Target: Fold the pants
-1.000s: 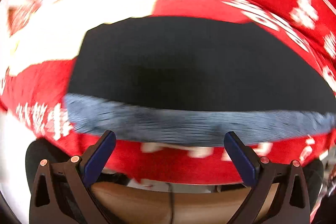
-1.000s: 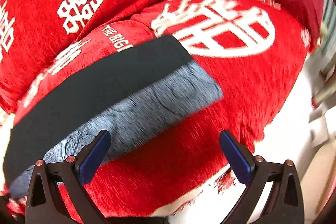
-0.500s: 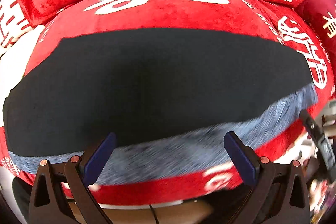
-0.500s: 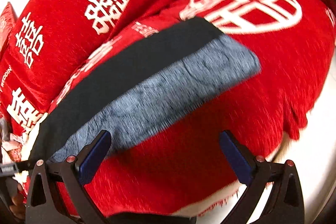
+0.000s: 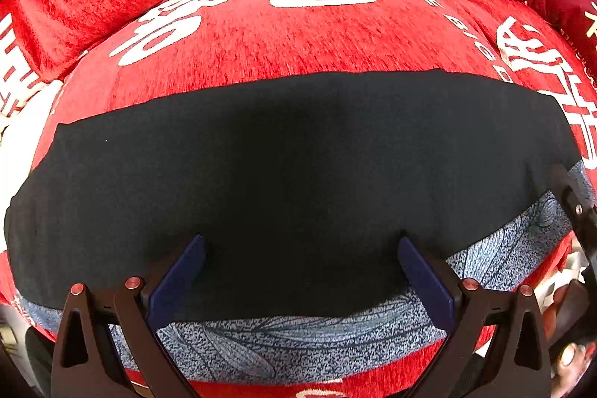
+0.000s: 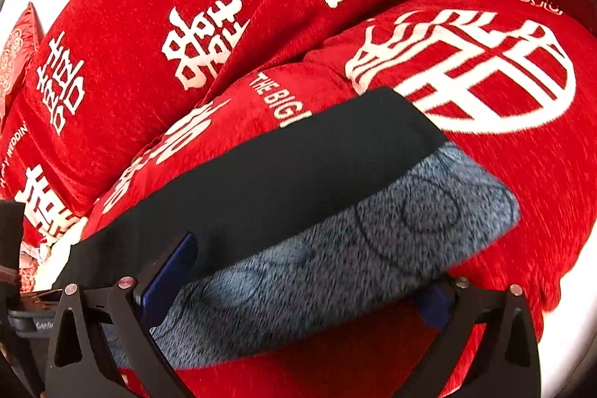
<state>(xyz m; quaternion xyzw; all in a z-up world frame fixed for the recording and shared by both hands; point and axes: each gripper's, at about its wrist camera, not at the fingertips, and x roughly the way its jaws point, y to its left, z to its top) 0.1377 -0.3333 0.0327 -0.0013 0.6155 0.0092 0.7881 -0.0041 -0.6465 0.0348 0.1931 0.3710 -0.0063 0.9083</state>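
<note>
Matt black cloth pants [image 5: 298, 174], plush red cover [image 5: 298, 36]

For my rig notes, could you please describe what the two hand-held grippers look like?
Both look alike. The left hand-held gripper and the right hand-held gripper each have two black angular fingers with triangular cut-outs, dark blue flat pads on the inner faces, and small copper-coloured round fasteners on top. No cables or sleeves are visible.
</note>
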